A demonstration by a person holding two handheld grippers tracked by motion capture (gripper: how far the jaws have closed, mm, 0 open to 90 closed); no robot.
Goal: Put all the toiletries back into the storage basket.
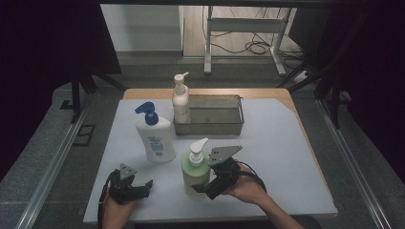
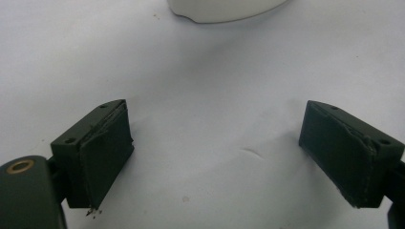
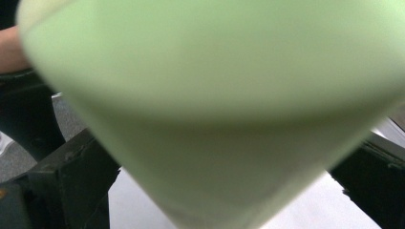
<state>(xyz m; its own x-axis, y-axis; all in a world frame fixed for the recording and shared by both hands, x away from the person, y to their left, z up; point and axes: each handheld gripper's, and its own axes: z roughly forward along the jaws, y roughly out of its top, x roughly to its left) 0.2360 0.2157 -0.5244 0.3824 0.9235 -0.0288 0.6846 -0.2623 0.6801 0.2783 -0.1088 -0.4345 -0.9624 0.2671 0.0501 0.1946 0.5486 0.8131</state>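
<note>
**Green pump bottle between the right jaws, grip not confirmed**

High view: I find the green pump bottle (image 1: 195, 171) standing upright near the front of the tabletop (image 1: 282, 143), right of centre. My right gripper (image 1: 210, 187) is at its lower body from the right side. My left gripper (image 1: 143, 187) rests at the near left, well apart from it, with the blue-capped white bottle (image 1: 154, 136) beyond. A cream bottle (image 1: 180, 100) stands at the left end of the metal basket (image 1: 215, 116), farther back.

Left gripper view: the jaws stand wide apart over bare tabletop, holding nothing; a white bottle base (image 2: 224, 10) sits ahead.

Right gripper view: the green body (image 3: 210, 95) sits squarely between the jaws, one on each flank. I cannot tell whether the pads are pressing or merely alongside.

Judgement: smooth rounded plastic, likely slippery and somewhat yielding; weight depends on fill, which I cannot see. The low-body hold suits it; the pump head is no place to grip.
</note>
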